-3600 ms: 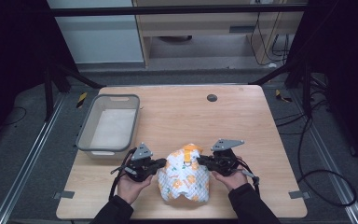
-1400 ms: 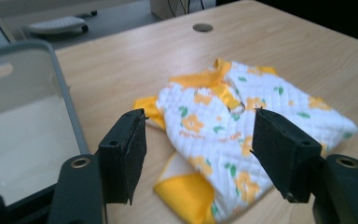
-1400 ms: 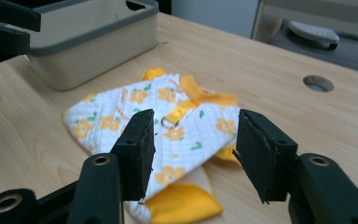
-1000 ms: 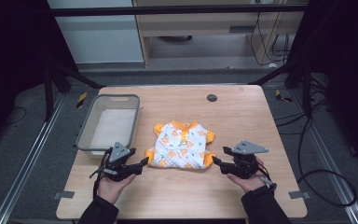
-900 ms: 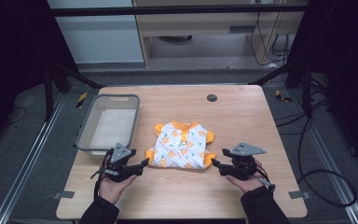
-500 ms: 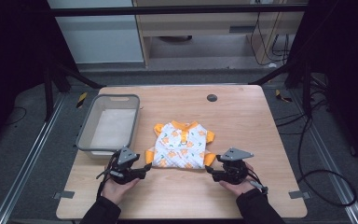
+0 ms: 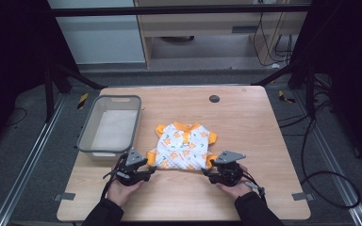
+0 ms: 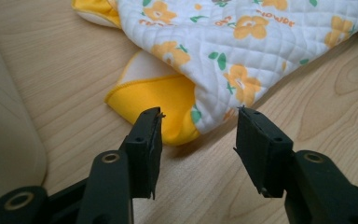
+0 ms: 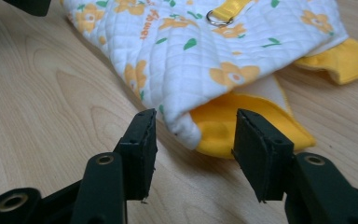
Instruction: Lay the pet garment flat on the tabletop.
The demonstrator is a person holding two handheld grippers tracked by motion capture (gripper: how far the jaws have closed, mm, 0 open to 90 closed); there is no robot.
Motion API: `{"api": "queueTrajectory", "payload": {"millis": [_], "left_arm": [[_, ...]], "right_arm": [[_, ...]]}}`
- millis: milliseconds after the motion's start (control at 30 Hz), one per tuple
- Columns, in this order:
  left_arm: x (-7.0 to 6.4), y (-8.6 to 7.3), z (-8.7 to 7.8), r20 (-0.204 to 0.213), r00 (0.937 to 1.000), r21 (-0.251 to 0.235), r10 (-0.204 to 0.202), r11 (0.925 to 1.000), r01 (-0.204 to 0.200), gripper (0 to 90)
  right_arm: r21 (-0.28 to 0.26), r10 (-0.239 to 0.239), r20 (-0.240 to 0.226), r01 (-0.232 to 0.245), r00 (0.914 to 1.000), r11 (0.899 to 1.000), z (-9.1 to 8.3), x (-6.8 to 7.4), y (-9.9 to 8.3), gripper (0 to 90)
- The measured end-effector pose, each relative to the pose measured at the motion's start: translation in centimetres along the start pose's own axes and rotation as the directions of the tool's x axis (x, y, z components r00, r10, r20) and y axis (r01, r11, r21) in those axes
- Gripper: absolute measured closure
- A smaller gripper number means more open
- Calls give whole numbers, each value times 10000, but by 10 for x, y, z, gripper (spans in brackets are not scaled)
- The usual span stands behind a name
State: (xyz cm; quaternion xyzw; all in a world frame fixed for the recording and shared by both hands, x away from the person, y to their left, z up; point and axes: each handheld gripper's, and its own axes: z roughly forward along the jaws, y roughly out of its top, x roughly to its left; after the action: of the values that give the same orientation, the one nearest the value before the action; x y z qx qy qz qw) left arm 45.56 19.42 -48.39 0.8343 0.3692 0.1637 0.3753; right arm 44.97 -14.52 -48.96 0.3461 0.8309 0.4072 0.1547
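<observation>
Two hand-held grippers are sitting at the near corners of a small quilted garment lying flat on the worktop.

The garment [image 7: 185, 146], white with orange flowers and yellow cuffs, is lying spread on the wooden worktop [image 7: 245, 113] near its middle, just to the right of a grey plastic bin [image 7: 111, 126]. The left hand-held gripper [image 7: 143, 175] is resting at the garment's near left corner; in the left gripper view its jaws are standing spread apart, pinching nothing, with a yellow cuff [image 8: 161, 100] and the quilted hem lying just ahead between them. The right hand-held gripper [image 7: 209, 175] is sitting at the near right corner, its jaws likewise spread and empty, a second yellow cuff [image 9: 233, 123] lying between their tips. A metal ring [image 9: 216, 18] on a yellow strap is showing farther up the cloth.
</observation>
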Motion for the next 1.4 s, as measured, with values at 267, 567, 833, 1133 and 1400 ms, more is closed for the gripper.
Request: {"api": "queueTrajectory", "payload": {"millis": [267,567,833,1133,1400], "left_arm": [[-3,0,5,73,9996,357,287,9989,-289,610],[0,0,11,68,9994,884,334,9955,-338,745],[-2,1,13,37,9998,1213,188,9924,-191,875],[-7,3,14,-52,9992,1264,405,9912,-395,893],[-8,9,1,180,9992,785,368,9962,-381,899]], "right_arm": [[362,-295,-106,299,9995,9989,7,5,1,580],[644,-413,-62,416,9991,9971,11,5,1,641],[859,-297,-151,309,9994,9958,12,4,1,748],[872,-266,-212,283,9994,9958,11,4,2,796],[537,-70,-341,88,9994,9985,2,1,5,806]]}}
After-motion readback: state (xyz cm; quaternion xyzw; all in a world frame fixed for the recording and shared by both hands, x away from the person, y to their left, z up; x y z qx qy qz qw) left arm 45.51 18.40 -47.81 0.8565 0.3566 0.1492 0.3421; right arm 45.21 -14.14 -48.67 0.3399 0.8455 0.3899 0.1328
